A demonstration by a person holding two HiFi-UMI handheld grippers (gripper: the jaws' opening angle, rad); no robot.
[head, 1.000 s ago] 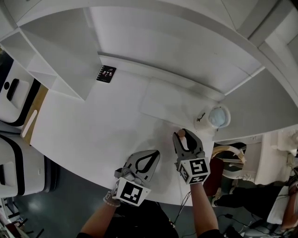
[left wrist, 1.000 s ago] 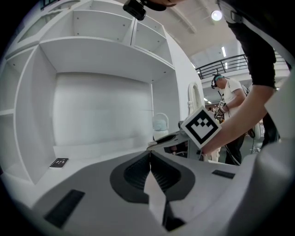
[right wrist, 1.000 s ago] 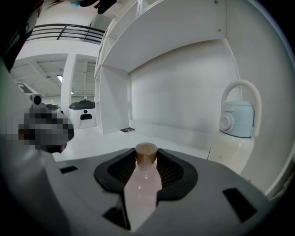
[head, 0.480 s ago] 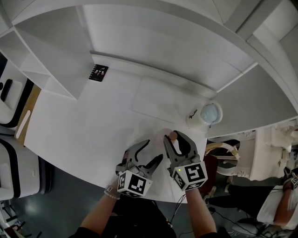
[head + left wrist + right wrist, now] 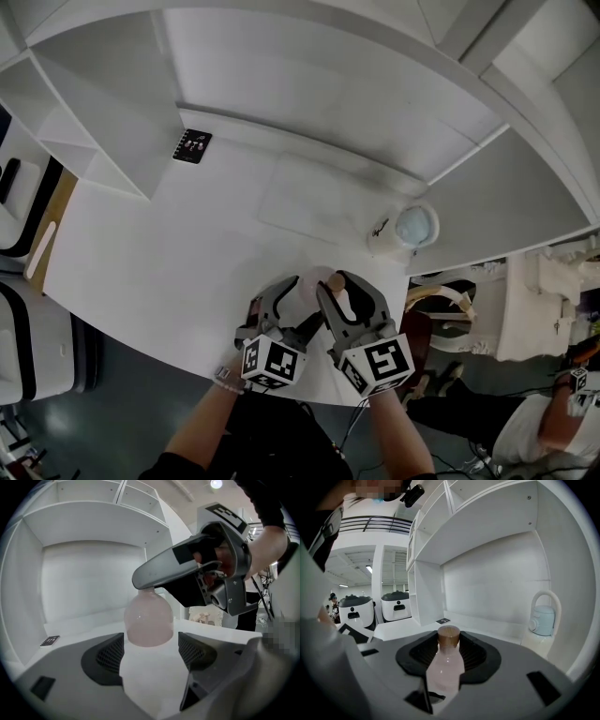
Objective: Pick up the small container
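The left gripper [image 5: 150, 653] has just been opening its jaws. They stand wide apart, and the pads press on nothing. Just ahead of them hangs the small pink bottle [image 5: 148, 618], with its brown cap up, clamped at the neck in the jaws of the right gripper [image 5: 330, 289]. Below is the white table [image 5: 187, 244]. Farther off stands a pale blue kettle [image 5: 412, 225], and a black card [image 5: 192, 146] lies near the shelves.
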